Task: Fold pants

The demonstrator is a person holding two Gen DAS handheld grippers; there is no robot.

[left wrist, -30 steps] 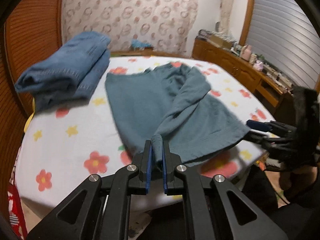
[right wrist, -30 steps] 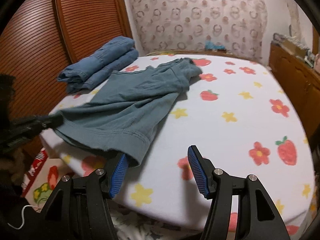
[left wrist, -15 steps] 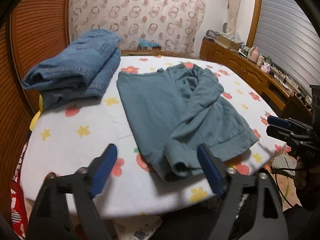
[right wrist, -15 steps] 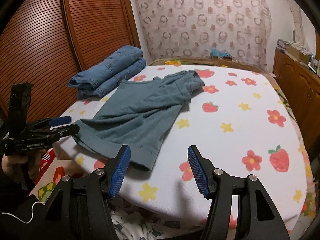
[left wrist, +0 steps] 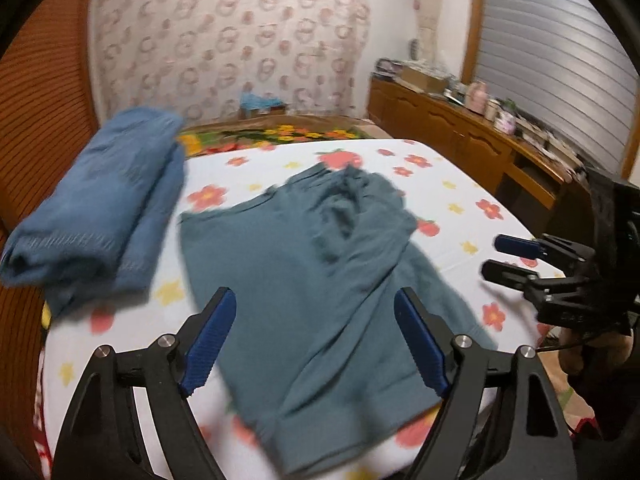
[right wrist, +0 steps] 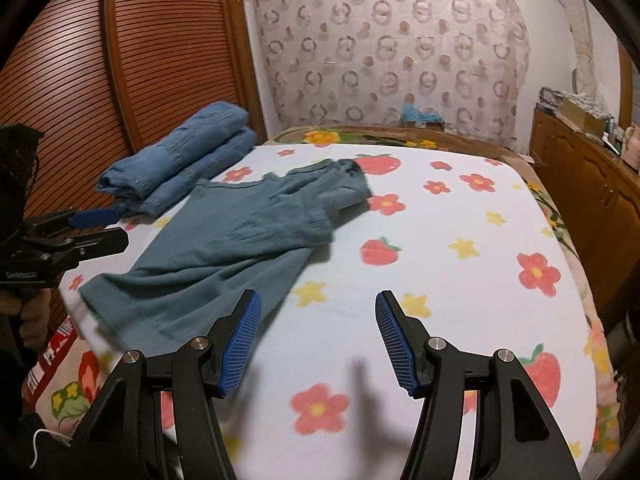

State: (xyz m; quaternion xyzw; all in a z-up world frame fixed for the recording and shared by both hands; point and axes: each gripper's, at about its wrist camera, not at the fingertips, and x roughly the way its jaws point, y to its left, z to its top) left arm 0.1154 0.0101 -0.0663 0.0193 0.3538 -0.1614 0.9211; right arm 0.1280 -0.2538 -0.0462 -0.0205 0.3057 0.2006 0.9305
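The teal pants (left wrist: 320, 280) lie rumpled on the flowered bed sheet (left wrist: 440, 184), legs toward me, waistband at the far end. They also show in the right wrist view (right wrist: 224, 248), left of centre. My left gripper (left wrist: 316, 344) is open and empty, above the near leg hems. My right gripper (right wrist: 318, 340) is open and empty, over bare sheet to the right of the pants. The right gripper shows open at the right edge of the left wrist view (left wrist: 508, 258). The left gripper shows at the left edge of the right wrist view (right wrist: 96, 228).
Folded blue jeans (left wrist: 100, 208) lie on the sheet's far left, next to the slatted wooden wardrobe (right wrist: 120, 60). A wooden dresser (left wrist: 480, 148) with clutter runs along the right wall. The bed's near edge lies just below both grippers.
My left gripper opened and let go of the pant leg hem, which dropped onto the bed. Both grippers then rose and moved forward over the bed. The right stayed open.
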